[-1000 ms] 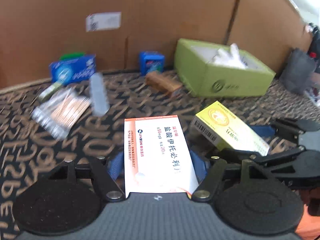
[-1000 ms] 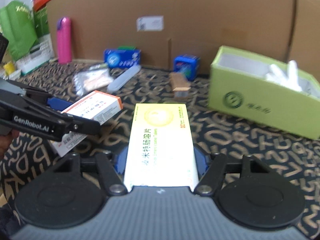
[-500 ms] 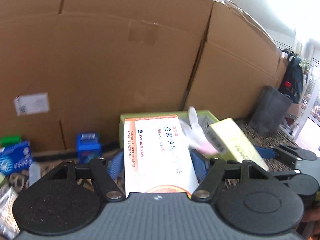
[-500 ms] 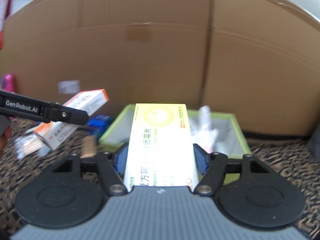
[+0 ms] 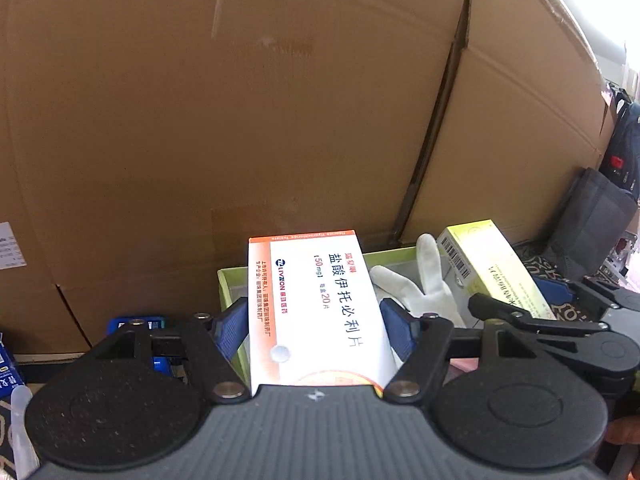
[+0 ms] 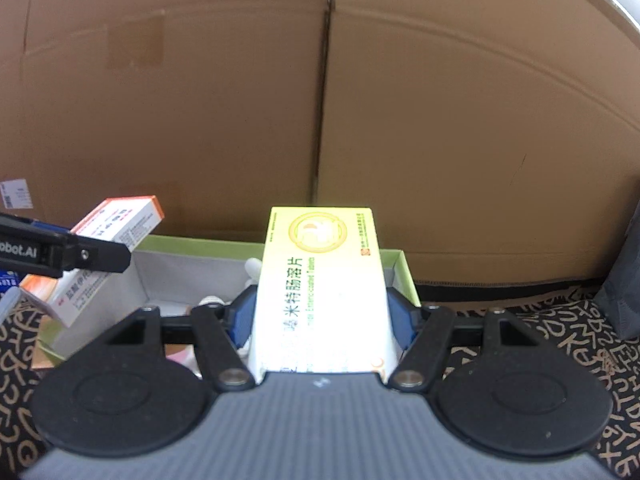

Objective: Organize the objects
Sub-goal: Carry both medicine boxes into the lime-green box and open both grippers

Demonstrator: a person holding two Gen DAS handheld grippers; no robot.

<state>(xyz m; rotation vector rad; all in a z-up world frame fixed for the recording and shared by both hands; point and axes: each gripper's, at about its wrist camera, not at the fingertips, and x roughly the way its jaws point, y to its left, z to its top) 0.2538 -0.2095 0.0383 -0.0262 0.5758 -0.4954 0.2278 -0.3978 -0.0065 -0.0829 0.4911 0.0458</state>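
My left gripper (image 5: pixel 314 330) is shut on a white and orange medicine box (image 5: pixel 316 304) and holds it above the near edge of the open green box (image 5: pixel 228 286). My right gripper (image 6: pixel 320 320) is shut on a yellow medicine box (image 6: pixel 320 284) and holds it over the same green box (image 6: pixel 404 276). White gloves (image 5: pixel 420 284) lie inside the green box. The yellow box (image 5: pixel 492 264) also shows at the right of the left wrist view, and the orange box (image 6: pixel 100 256) at the left of the right wrist view.
A tall cardboard wall (image 5: pixel 280 100) stands right behind the green box. A small blue box (image 5: pixel 136 326) sits to its left against the wall. A dark bag (image 5: pixel 592 224) stands at the right. The patterned tablecloth (image 6: pixel 560 340) lies below.
Both grippers have risen and moved forward with their medicine boxes, from low over the table to above the green box near the cardboard wall.
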